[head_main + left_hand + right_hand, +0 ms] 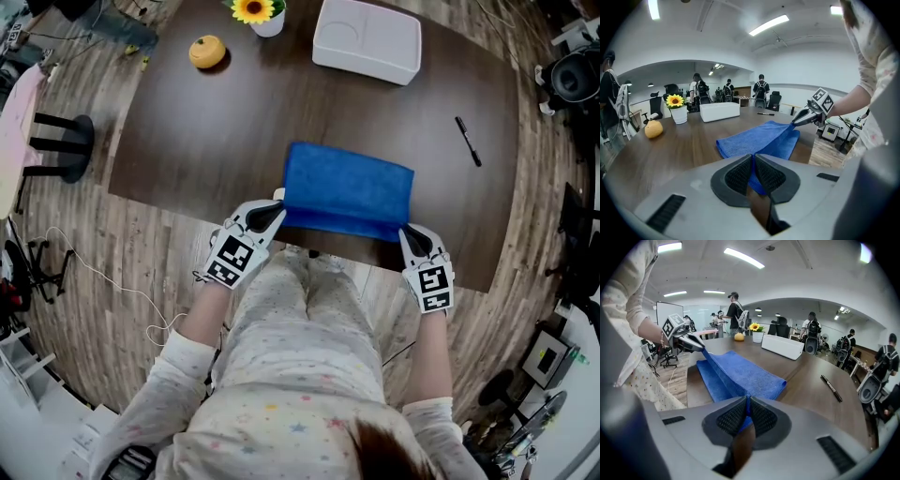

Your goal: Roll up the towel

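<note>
The towel [349, 187] lies at the near edge of the bench [206, 141]. Left tool [278, 208] and right tool [409, 232] each pinch one near corner. Hold both corners level and evenly tensioned so the roll starts straight.

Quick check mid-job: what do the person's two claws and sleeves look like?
The left claw and right claw match: light grey-white plastic bodies tapering to pointed tips, lined with black ribbed pads. Each carries a cube with black-and-white square markers behind the tips. The person wears a pale long-sleeved top sprinkled with small coloured stars and dots.
</note>
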A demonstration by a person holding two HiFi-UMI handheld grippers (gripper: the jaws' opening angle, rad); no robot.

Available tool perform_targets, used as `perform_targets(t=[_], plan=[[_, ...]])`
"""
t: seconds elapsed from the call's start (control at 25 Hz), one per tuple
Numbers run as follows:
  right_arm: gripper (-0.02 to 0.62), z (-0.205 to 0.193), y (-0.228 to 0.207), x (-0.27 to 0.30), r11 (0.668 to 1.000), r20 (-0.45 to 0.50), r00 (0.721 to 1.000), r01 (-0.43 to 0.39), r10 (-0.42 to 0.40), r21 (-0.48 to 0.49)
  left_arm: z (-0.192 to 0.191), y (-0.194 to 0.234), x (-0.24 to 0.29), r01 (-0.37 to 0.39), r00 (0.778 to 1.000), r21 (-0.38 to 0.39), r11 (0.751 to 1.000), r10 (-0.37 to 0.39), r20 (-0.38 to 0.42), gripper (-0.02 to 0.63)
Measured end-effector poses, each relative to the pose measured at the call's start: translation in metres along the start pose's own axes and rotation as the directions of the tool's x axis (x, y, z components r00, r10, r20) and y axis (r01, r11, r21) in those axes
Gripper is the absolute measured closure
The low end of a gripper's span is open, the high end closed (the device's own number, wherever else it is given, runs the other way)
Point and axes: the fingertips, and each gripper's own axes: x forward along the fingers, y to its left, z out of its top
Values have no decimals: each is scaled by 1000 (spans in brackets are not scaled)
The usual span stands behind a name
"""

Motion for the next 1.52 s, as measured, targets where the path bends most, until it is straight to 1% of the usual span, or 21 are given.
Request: perform_targets(t=[0.12,0.2,0.32,0.44,0.52,0.72,0.84,0.96,1.12,1.28,1.32,1.44,1.52], plan=[[564,-12,6,1,1000,-23,1000,-14,14,-26,-13,-7,0,11,999,26,1000,-9,-41,577],[540,-23,12,2,999,-60,997,-40,38,-31,-25,-13,0,29,996,36,999,-26,-82,577],[488,-37,19,-1,997,-104,992,-78,76,-12,-37,-20,-4,45,992,14,999,-43,-118,577],[477,-38,21,-8,996,-107,990,-87,87,-2,-41,-20,-9,34,992,-8,999,-35,-120,577],[472,-32,18,-12,996,-88,992,-90,91,11,-37,-14,-11,20,994,-13,1000,-21,-108,577],[460,-4,4,-12,992,-19,993,-112,114,61,-12,10,-6,-15,998,8,1000,16,-62,577],[459,14,-10,-7,992,15,995,-99,98,76,2,26,0,-33,999,20,999,34,-41,577],[459,26,-25,4,994,22,997,-81,80,67,15,38,9,-30,999,30,999,30,-23,577],[448,37,-42,23,993,21,996,-88,87,73,27,54,26,-32,999,62,998,34,-33,576],[446,41,-63,45,993,-4,998,-61,62,101,38,75,48,-44,998,75,996,47,-42,574],[446,42,-67,51,992,-12,998,-60,62,111,39,81,55,-41,998,73,997,44,-49,566],[440,44,-69,65,988,-35,995,-84,89,128,39,91,77,-13,997,70,997,19,-80,503],[437,45,-64,71,987,-43,994,-98,104,128,40,95,89,5,995,89,996,4,-97,495]])
